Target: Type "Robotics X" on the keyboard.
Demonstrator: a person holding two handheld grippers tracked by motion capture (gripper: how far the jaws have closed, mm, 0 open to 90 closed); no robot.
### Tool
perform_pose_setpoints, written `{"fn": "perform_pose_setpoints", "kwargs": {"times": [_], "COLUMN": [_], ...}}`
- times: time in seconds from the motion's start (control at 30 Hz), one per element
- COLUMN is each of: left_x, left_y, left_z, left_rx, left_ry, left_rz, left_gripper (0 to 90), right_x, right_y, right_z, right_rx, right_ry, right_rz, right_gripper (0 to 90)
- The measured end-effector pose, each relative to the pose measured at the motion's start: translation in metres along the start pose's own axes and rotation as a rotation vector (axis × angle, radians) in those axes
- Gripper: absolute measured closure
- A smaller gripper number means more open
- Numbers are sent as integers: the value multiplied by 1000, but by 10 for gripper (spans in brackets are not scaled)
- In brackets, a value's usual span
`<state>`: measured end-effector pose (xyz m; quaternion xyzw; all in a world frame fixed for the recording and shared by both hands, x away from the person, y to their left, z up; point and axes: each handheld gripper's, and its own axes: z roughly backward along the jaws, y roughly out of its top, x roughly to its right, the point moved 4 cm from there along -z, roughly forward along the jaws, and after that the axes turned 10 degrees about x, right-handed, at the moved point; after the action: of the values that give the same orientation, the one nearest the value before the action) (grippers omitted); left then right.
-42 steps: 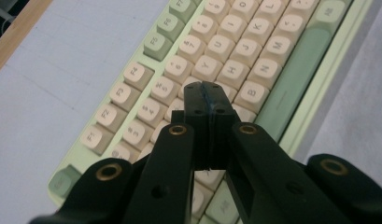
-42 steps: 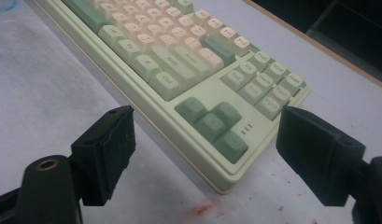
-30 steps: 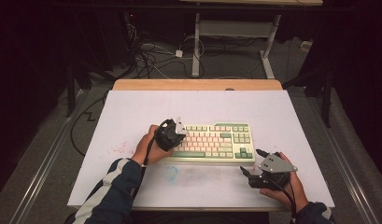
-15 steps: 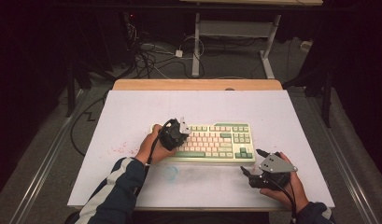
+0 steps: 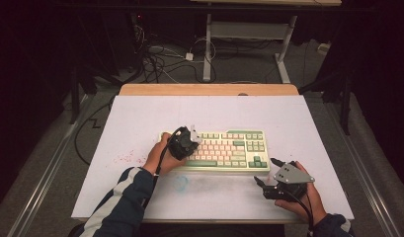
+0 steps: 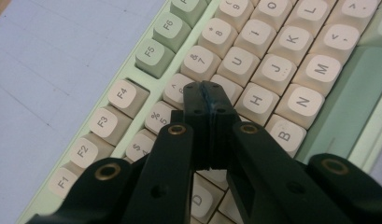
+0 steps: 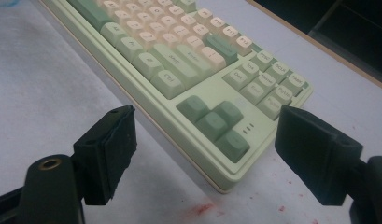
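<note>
Green-and-cream keyboard (image 5: 224, 149) lies near the middle of the white table (image 5: 140, 118), long side parallel to the near edge. Wide bare table behind it up to the wooden strip (image 5: 209, 89) at the far edge; bare surface also left and right of it, narrower band in front. Red specks (image 5: 128, 159) left of the keyboard, blue smudge (image 5: 181, 183) just in front of it.

Left gripper (image 6: 208, 91) sits over the keyboard's left half, jaws closed pad to pad, nothing between them. In the left gripper view the tips are over the keys around G and T, near H and the 5 and 6 keys; can't tell whether they press a key. Left hand (image 5: 157, 157) is at the keyboard's left end.

Right gripper (image 5: 268, 173) is off the keyboard, just beside its near right corner, low over bare table, jaws wide open and empty. In the right gripper view the corner with the arrow keys (image 7: 214, 123) lies between and beyond the two pads, not touched. Open table to the right of that corner, up to the table's right edge.
</note>
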<state>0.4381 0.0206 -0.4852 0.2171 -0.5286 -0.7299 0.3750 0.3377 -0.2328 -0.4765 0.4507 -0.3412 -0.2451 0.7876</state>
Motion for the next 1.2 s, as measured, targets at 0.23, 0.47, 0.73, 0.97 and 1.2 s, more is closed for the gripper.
{"fn": "perform_pose_setpoints", "kwargs": {"times": [0.23,0.47,0.73,0.97,1.2], "left_x": [2,2,1,-2,1], "left_y": [5,12,22,27,32], "left_z": [5,15,29,35,48], "left_rx": [30,70,150,225,307], "left_ry": [-14,-24,-28,7,-4], "left_rz": [6,14,32,35,12], "left_gripper": [839,786,536,283,184], "right_x": [0,1,3,3,4], "right_y": [0,0,0,0,0], "right_z": [0,0,1,1,1], "right_rx": [1,0,2,2,2], "right_ry": [0,-8,-13,-13,-18], "right_rz": [0,5,0,-1,2], "right_gripper": [217,217,217,217,217]}}
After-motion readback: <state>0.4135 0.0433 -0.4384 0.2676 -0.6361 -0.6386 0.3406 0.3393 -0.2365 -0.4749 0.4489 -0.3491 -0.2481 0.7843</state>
